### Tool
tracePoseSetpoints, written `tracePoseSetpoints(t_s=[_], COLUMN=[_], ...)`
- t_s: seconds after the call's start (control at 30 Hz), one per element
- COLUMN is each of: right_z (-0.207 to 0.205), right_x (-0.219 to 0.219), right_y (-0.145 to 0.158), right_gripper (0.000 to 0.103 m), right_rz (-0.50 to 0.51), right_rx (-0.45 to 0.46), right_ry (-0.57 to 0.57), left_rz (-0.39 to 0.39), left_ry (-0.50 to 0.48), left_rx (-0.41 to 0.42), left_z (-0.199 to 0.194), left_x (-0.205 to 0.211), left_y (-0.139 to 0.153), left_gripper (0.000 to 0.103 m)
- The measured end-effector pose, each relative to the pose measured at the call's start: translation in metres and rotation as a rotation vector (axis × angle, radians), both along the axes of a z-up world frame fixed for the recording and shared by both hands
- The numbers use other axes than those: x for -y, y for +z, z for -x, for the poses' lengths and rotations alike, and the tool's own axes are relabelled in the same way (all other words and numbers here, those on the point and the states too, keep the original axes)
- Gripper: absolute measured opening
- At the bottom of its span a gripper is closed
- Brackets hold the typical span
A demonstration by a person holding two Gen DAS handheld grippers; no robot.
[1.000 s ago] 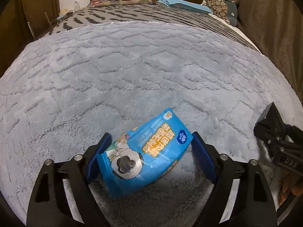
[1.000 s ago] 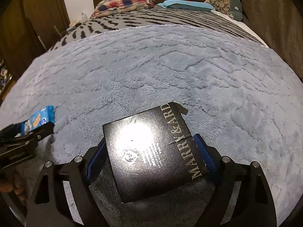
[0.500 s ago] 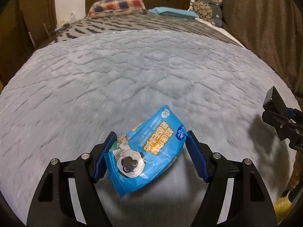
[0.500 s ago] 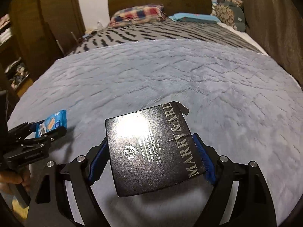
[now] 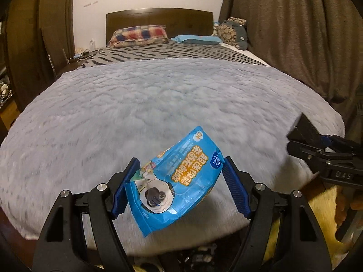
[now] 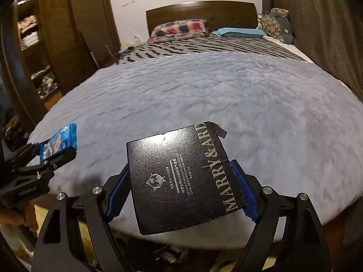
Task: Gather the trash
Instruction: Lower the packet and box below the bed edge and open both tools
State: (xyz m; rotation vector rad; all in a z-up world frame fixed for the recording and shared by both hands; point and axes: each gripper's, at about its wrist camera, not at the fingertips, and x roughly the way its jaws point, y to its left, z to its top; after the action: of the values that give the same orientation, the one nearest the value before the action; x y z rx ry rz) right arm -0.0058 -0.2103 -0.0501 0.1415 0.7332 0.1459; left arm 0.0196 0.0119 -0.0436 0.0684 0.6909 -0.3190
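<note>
In the left wrist view, the left gripper is pinching a blue wipes packet between its blue pads, the packet tilting up and away to the right with its printed dog face nearest the camera. A second ago the packet was sitting low over the grey fleece blanket; now it is hanging clear of the blanket, the near edge of the bed is showing beneath it, and the headboard and far wall are filling more of the view, so the gripper is rising and pulling back toward the foot of the bed. At the right edge, the right gripper is showing side-on with its black load. In the right wrist view, the right gripper is clamping a flat black box lettered MARRY&ARD, one torn flap sticking out at its far corner; it too is lifting off the blanket compared with a second ago. The left gripper is appearing at the left, the blue packet in its grip. Both pieces of trash seem to be secured and lifted, so what remains is probably carrying them to a bin, which neither view is showing.
</note>
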Motion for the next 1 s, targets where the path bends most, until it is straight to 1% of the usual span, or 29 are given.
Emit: tracePoseSetpoints(t_s=[0.13, 0.2, 0.33, 0.47, 0.6, 0.67, 0.8, 0.9, 0.97, 1.0], right_z=[0.030, 0.043, 0.055, 0.058, 0.056, 0.052, 0.044, 0.039, 0.035, 0.029], right_x=[-0.013, -0.020, -0.026, -0.027, -0.028, -0.027, -0.029, -0.033, -0.035, -0.044], right_y=[-0.022, -0.036, -0.065, -0.106, -0.134, -0.145, -0.167, -0.177, -0.182, -0.182], right_gripper=[0.083, 0.083, 0.083, 0.082, 0.082, 0.082, 0.082, 0.082, 0.082, 0.082], right_rz=[-0.017, -0.020, -0.025, -0.083, -0.088, -0.094, -0.087, -0.076, -0.066, -0.063], right_rx=[-0.028, -0.058, -0.140, -0.273, -0.354, -0.390, -0.465, -0.495, -0.507, -0.508], right_ry=[0.011, 0.021, 0.038, 0.058, 0.049, 0.043, 0.035, 0.038, 0.043, 0.044], left_rz=[0.002, -0.006, -0.018, -0.028, -0.067, -0.068, -0.093, -0.111, -0.107, -0.105], left_ry=[-0.005, -0.003, -0.005, -0.020, -0.045, -0.052, -0.056, -0.065, -0.072, -0.075], left_rx=[-0.030, -0.067, -0.155, -0.285, -0.380, -0.431, -0.498, -0.531, -0.554, -0.561], left_z=[0.040, 0.056, 0.070, 0.075, 0.071, 0.065, 0.054, 0.049, 0.054, 0.054], left_x=[-0.002, -0.004, -0.006, -0.004, 0.003, 0.005, 0.011, 0.018, 0.019, 0.020], left_y=[-0.021, -0.038, -0.070, -0.112, -0.147, -0.164, -0.190, -0.206, -0.213, -0.216], left_gripper=[0.071, 0.071, 0.071, 0.071, 0.071, 0.071, 0.071, 0.071, 0.072, 0.072])
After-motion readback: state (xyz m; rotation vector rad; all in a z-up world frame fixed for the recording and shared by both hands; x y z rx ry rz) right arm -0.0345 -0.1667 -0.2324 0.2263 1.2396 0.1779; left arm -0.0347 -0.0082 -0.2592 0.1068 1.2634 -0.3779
